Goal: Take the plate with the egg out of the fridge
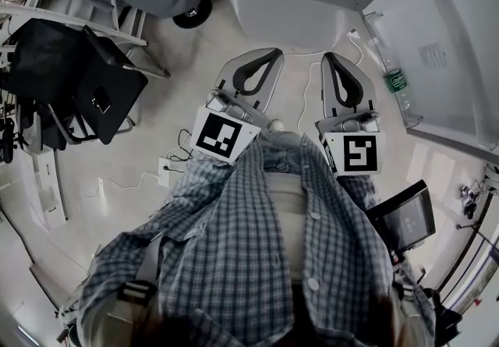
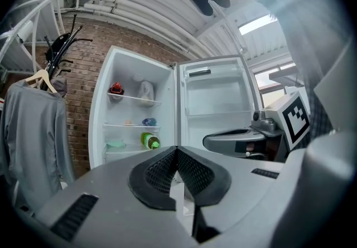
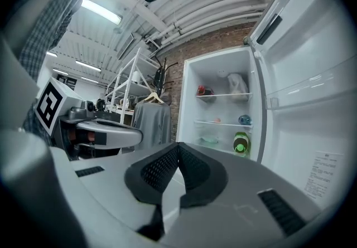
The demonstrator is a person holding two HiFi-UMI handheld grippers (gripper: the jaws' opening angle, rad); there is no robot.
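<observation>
The fridge point(image 2: 134, 113) stands open ahead of me, its door point(image 2: 217, 102) swung wide to the right. A pale green plate point(image 2: 115, 144) lies on a lower shelf and also shows in the right gripper view point(image 3: 209, 141). A small orange-pink thing point(image 3: 217, 120) sits on the shelf above; I cannot tell whether it is the egg. My left gripper point(image 1: 271, 54) and right gripper point(image 1: 328, 58) are side by side in front of my chest, well short of the fridge. Both are shut and hold nothing, with the left point(image 2: 177, 149) and right point(image 3: 178, 145) tips pressed together.
In the fridge are a red item point(image 2: 116, 88), a white bag point(image 2: 146, 91), a blue item point(image 2: 149, 122) and a green bottle point(image 2: 150, 141). A person's leg and shoe point(image 1: 191, 12) stand left of the fridge. A black chair point(image 1: 93, 88) and floor cables point(image 1: 165, 171) lie left.
</observation>
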